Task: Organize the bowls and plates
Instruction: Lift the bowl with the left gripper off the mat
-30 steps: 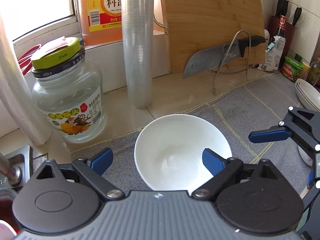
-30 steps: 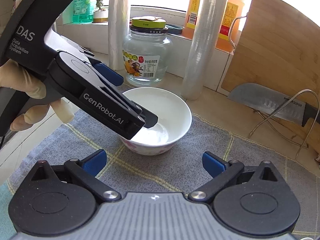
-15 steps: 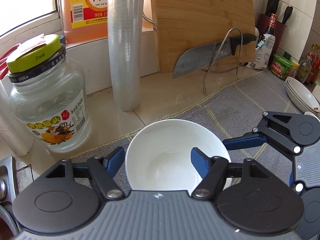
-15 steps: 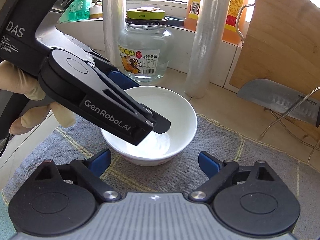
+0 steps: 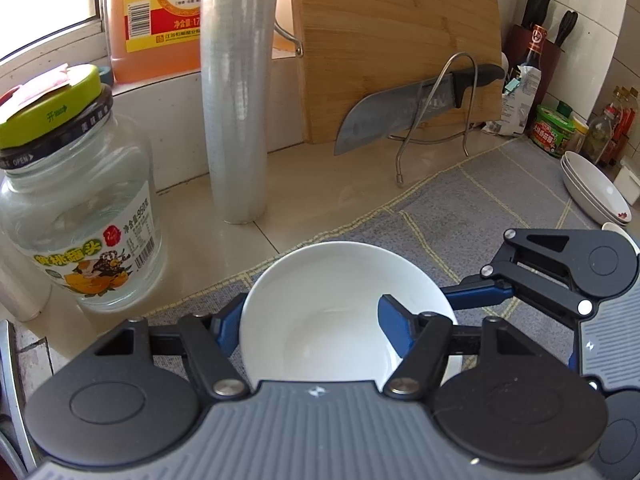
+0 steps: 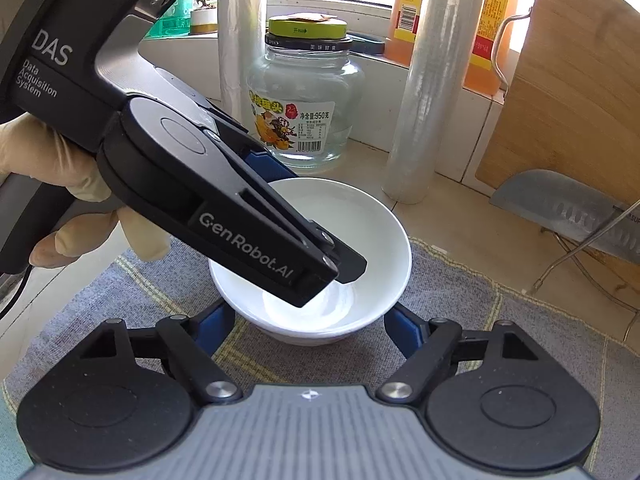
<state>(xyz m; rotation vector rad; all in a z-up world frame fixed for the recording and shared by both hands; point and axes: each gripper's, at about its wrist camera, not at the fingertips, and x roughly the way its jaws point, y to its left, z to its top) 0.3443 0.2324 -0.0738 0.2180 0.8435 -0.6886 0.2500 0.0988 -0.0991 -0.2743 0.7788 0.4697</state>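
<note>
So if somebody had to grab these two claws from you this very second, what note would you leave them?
Left claw: closing across the white bowl's near wall, one finger inside, one outside.
Right claw: closing, fingers on either side of the bowl's base, not visibly pressing yet.
The bowl sits on the grey mat. A stack of white plates waits at the mat's far right.
Done: nothing visibly moved yet.
Left: finish the grip, lift the bowl, probably carry it to the plates.

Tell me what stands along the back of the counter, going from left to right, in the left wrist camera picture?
Glass jar with a green lid → roll of cling film → wooden cutting board → kitchen knife on a wire stand → dark sauce bottle → green tub → stack of white plates.
</note>
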